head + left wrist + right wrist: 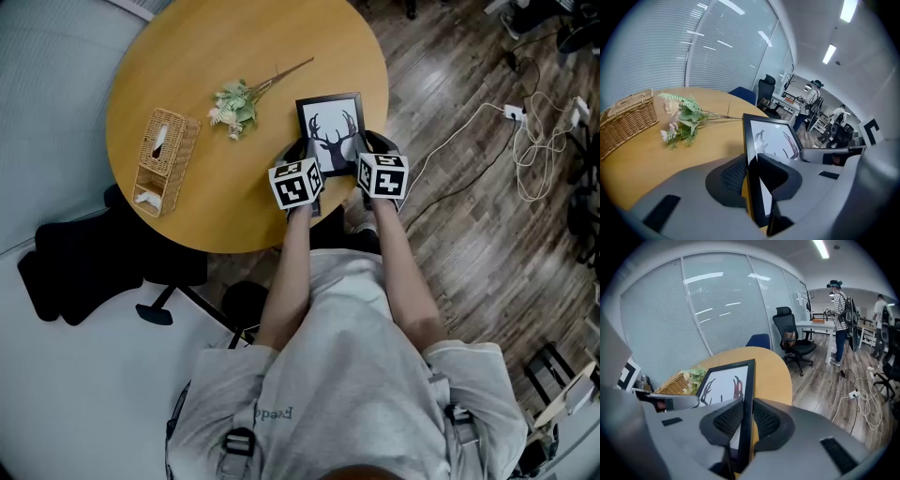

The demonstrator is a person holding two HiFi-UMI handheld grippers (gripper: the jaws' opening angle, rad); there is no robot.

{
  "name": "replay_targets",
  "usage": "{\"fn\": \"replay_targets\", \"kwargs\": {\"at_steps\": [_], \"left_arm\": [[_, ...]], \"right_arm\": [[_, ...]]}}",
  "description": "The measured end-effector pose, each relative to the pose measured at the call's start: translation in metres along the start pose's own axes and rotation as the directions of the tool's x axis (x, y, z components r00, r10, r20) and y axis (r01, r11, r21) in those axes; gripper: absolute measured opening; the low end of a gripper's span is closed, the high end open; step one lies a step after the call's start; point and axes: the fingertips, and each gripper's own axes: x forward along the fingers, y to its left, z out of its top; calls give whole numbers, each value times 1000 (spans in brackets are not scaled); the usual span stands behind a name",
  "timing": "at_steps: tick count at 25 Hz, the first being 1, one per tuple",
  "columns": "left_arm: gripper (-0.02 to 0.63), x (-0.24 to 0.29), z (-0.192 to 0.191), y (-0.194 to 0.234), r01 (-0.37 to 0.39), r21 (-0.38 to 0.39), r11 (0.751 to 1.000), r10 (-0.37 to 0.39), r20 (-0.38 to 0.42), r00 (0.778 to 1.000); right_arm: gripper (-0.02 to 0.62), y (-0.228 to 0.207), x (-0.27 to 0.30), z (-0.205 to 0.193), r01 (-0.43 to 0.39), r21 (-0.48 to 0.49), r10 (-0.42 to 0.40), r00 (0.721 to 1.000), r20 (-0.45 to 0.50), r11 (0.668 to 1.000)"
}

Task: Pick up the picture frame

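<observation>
One big round honey-coloured wooden surface [187, 47] carries everything here. Next down in size, a woven wicker box [167, 159] sits by its left edge, well apart from the action. Then there's the task's thing, the black-rimmed rectangular picture frame with a deer-antler print [330, 131]. It's at the surface's near-right edge, right in front of the person. A small sprig of pale artificial flowers on a long stem [239, 101] lies toward the middle. Its stem passes near the frame's far-left corner, not touching as far as I can see.

Smallest bits: the left claw [751, 171] is clamped on the frame's left rim, one pad on the front and one behind. The right claw [744, 420] is pinching the right rim the same way.

Progress-wise, I'd say the grab is done and the lift is partway. Both gripper views show the frame tipped up with its near end off the wood. I can't tell whether the far end is clear of it, though. What's left is getting the whole thing plainly up and level between both hands.

Room to move looks fine, with nothing above the frame. Off the right edge it's open floor with loose white cables [525, 141]. Only the flower stem is close, so lifting straight up beats sliding left.
</observation>
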Motion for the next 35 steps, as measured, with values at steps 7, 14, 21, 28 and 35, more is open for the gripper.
{"fn": "replay_targets", "kwargs": {"at_steps": [7,14,21,28,35], "left_arm": [[92,-24,52,-18,13,69,998,-21,115,993],[91,-49,109,-29,9,145,989,-42,228,973],[89,-78,164,-39,38,176,984,-98,346,933],[89,-114,224,-58,16,244,970,-128,452,883],[89,-134,263,-66,32,275,961,-179,530,829]], "right_arm": [[74,7,-26,48,-4,-12,5,993,121,1000],[75,21,-45,99,-24,-28,30,972,232,999],[75,36,-68,155,-35,-72,58,936,348,997],[75,50,-99,212,-42,-99,83,882,464,994],[75,61,-115,254,-37,-143,108,841,530,989]]}}
